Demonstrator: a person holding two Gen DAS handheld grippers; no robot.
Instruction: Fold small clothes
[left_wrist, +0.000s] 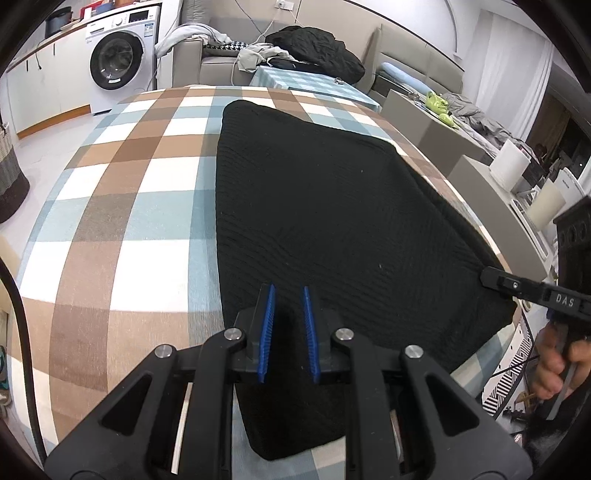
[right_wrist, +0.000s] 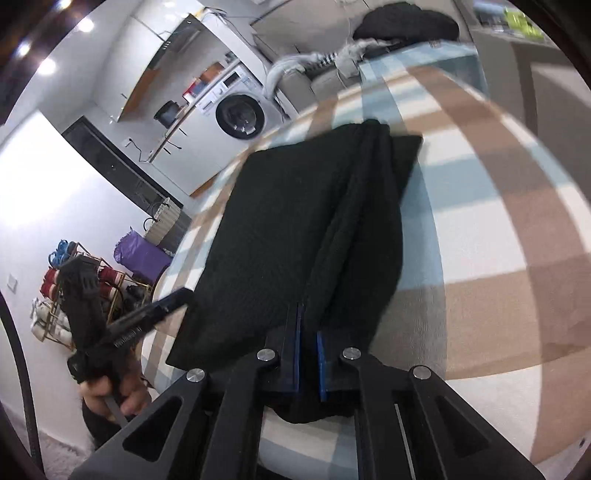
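While the right tongs (right_wrist: 308, 363) clamp the black knit garment's (right_wrist: 295, 229) edge and the left tongs (left_wrist: 288, 332) stand parted, unloaded, carry the fold flat across the checked counter (left_wrist: 140, 206), edges aligned.

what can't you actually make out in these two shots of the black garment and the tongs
- Left wrist view: the black knitted garment runs under the left tongs, which hide its near edge; whether their blue pads pinch cloth is unclear.
- Left wrist view: the right tongs show only their tip against the hem.
- Right wrist view: motion blur smears the brown, blue and white checked tablecloth; the right tongs hide the bunched fold they grip.
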